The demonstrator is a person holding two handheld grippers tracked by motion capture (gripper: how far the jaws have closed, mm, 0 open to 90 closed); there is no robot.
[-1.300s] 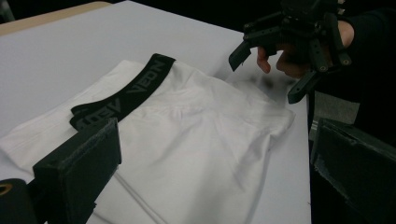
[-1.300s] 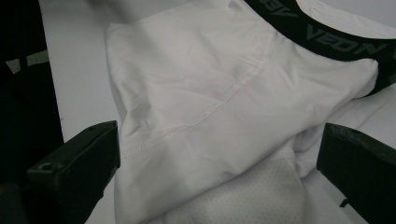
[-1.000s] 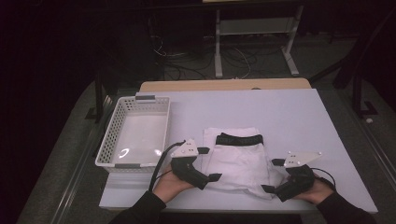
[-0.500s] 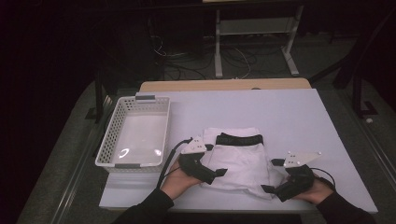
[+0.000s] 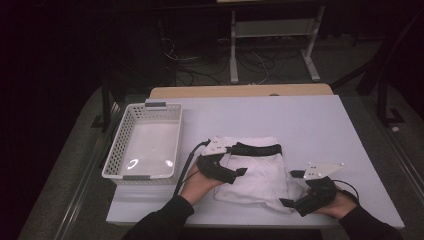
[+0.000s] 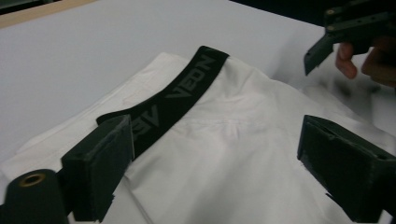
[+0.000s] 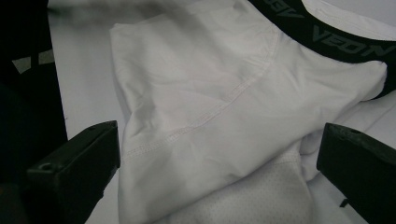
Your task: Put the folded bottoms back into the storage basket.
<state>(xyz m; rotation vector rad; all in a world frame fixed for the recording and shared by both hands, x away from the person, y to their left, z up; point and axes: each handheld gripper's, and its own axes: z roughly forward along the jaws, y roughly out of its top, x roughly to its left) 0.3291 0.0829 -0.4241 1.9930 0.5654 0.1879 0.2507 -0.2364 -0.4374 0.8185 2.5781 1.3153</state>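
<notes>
White boxer briefs [image 5: 260,170], black elastic waistband [image 5: 256,149], lay near table's [image 5: 320,120] front edge beside basket [image 5: 145,145]; soft, light, limp, probably best pinched at folded edge; left gripper [image 5: 239,174] just narrowing, still open above fabric; right gripper [image 5: 286,189] wide, empty.

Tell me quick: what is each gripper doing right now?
Left gripper: jaws open over the white underwear, just been closing, nothing gripped.
Right gripper: jaws open at the underwear's edge, holding nothing.

underwear [image 5: 260,172]: white fabric, with a mesh-dotted patch at one edge
waistband [image 5: 256,149]: black, grey lettering (woven in a repeat)
basket [image 5: 116,155]: white, lattice walls
table [image 5: 310,125]: pale white top
left gripper [image 5: 234,174]: black
right gripper [image 5: 290,188]: black
</notes>
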